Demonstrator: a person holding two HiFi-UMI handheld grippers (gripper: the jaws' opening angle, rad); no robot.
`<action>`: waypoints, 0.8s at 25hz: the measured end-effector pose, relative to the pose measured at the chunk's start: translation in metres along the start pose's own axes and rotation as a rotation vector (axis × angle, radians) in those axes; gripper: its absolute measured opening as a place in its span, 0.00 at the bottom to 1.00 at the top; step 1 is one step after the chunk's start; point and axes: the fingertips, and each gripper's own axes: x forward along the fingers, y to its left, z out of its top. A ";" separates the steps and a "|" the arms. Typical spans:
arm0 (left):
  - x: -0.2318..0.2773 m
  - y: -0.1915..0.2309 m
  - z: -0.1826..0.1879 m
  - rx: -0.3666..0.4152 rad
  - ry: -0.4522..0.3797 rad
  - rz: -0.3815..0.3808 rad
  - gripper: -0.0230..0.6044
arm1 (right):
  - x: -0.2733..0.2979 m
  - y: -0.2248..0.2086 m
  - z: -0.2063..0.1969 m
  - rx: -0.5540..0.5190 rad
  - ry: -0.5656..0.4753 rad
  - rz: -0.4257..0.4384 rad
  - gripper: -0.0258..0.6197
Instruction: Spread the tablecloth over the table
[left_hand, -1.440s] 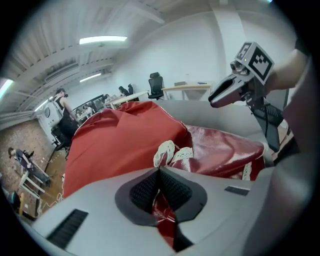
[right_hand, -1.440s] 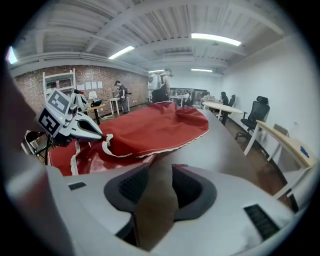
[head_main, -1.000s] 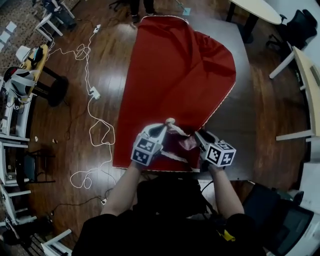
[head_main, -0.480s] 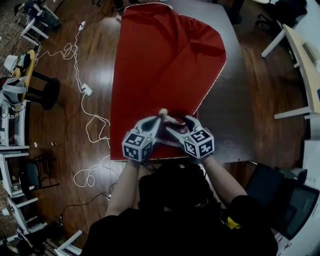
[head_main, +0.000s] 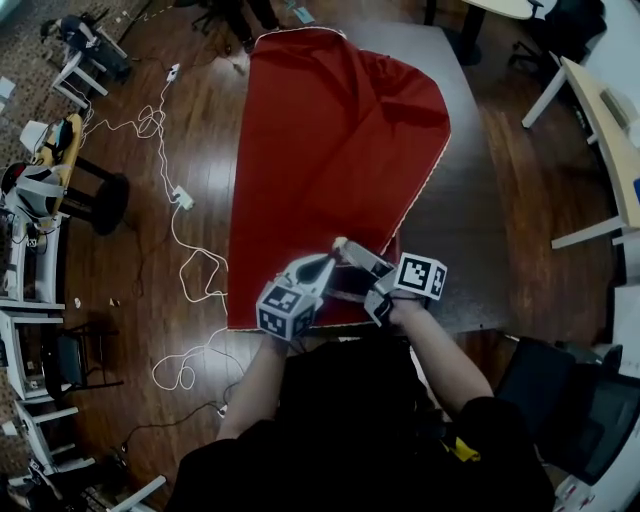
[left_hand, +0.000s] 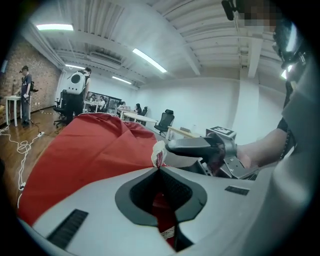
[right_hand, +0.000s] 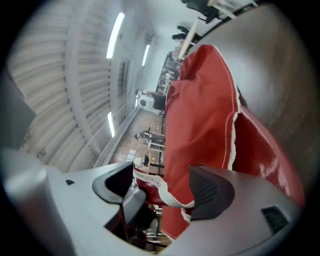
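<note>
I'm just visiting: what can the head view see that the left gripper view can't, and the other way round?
Head view only: the whole table with its bare grey right side, white cables on the floor, the person's arms. Left gripper view only: ceiling lights, a person standing far off, and a close look at the left gripper shut on the hem of the red tablecloth. Both: the tablecloth and the right gripper, whose jaws have just been opening, the hem between them.
</note>
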 end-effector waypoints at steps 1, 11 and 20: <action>-0.001 -0.007 -0.001 0.004 -0.002 -0.013 0.05 | -0.001 -0.003 0.001 0.074 -0.006 0.016 0.60; 0.019 -0.105 -0.015 0.143 0.039 -0.136 0.05 | -0.017 -0.017 -0.011 0.172 0.208 0.070 0.60; 0.059 -0.168 -0.015 0.158 0.036 -0.067 0.05 | -0.072 -0.037 0.004 0.047 0.369 0.059 0.05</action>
